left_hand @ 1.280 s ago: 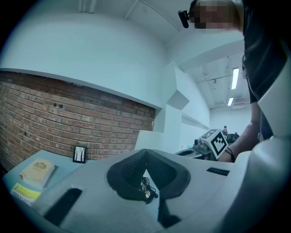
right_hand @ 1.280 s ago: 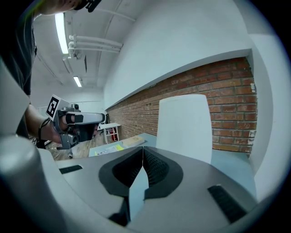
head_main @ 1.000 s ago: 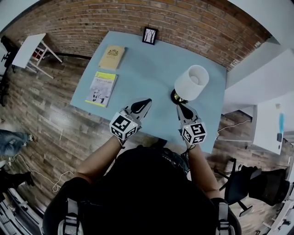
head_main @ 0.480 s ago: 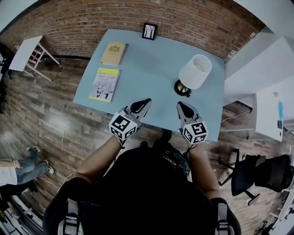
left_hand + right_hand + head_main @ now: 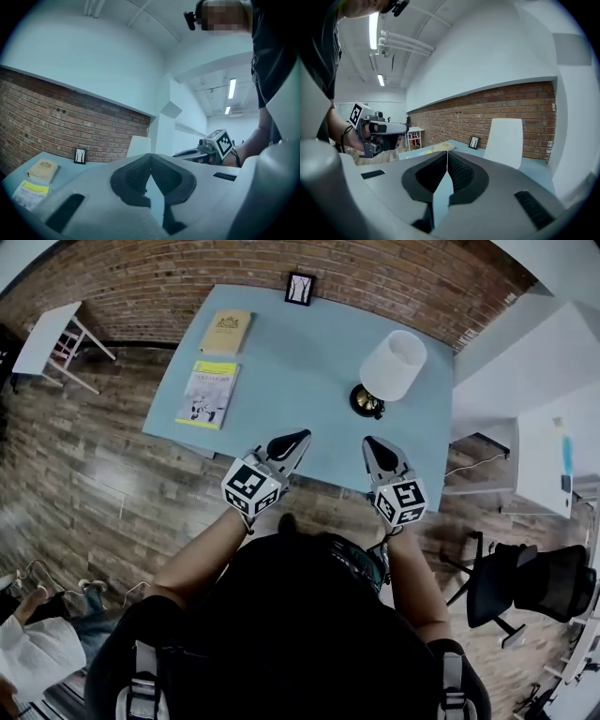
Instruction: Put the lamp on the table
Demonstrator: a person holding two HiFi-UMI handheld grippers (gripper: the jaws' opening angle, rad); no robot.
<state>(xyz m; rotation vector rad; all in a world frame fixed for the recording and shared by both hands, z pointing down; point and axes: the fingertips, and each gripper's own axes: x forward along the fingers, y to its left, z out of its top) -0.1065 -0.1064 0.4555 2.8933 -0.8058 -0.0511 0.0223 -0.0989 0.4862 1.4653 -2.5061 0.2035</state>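
Both grippers, left (image 5: 296,436) and right (image 5: 369,441), have their jaws pressed together on nothing, side by side at the near edge of the blue table (image 5: 300,362). The lamp (image 5: 392,367) stands upright on the table's right part, beyond the right gripper and untouched.

The lamp (image 5: 387,371) has a white shade and a dark round foot. It stands upright on the blue surface (image 5: 300,362), near its right edge.
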